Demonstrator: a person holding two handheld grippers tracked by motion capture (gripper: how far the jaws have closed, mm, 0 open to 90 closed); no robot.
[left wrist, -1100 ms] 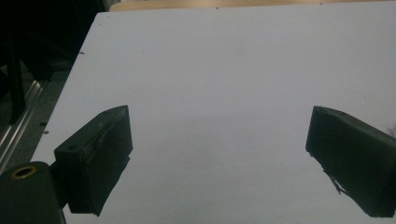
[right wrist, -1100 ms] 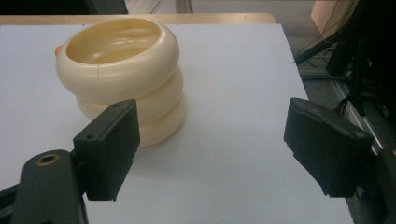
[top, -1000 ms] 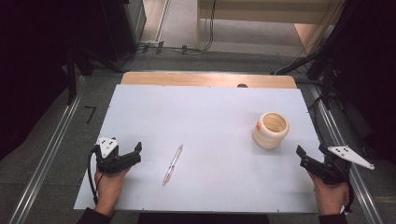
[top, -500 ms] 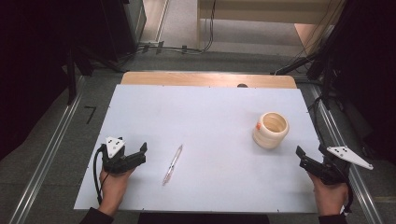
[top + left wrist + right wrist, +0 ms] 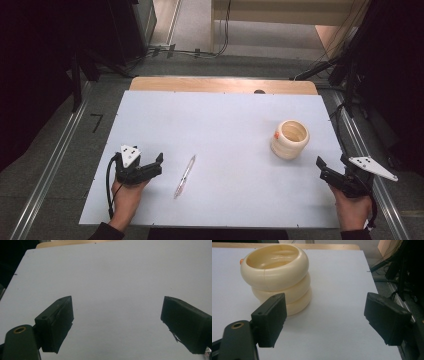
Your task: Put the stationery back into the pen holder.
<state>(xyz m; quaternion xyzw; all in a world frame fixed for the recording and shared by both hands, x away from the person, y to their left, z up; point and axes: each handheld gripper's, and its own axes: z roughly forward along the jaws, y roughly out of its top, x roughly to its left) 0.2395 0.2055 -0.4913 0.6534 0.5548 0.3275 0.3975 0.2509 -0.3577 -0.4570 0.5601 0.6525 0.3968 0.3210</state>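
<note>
A clear pen [image 5: 184,176] lies on the white table sheet [image 5: 220,125], just right of my left gripper [image 5: 156,165]. That gripper is open, its jaws wide apart over bare sheet [image 5: 117,315] in the left gripper view. A cream ribbed cup [image 5: 290,139] stands upright at the right of the sheet. My right gripper [image 5: 325,170] rests near the table's right front corner, open and empty. In the right gripper view the cream cup [image 5: 277,275] stands just beyond the left jaw of that gripper [image 5: 325,320], a small orange bit at its far rim.
A wooden strip [image 5: 222,85] runs along the table's far edge. Metal rails [image 5: 50,165] flank both sides of the table, with cables and dark stands on the floor at the right [image 5: 350,70].
My left gripper has moved right, toward the pen. The right gripper, the pen and the cup have stayed put.
</note>
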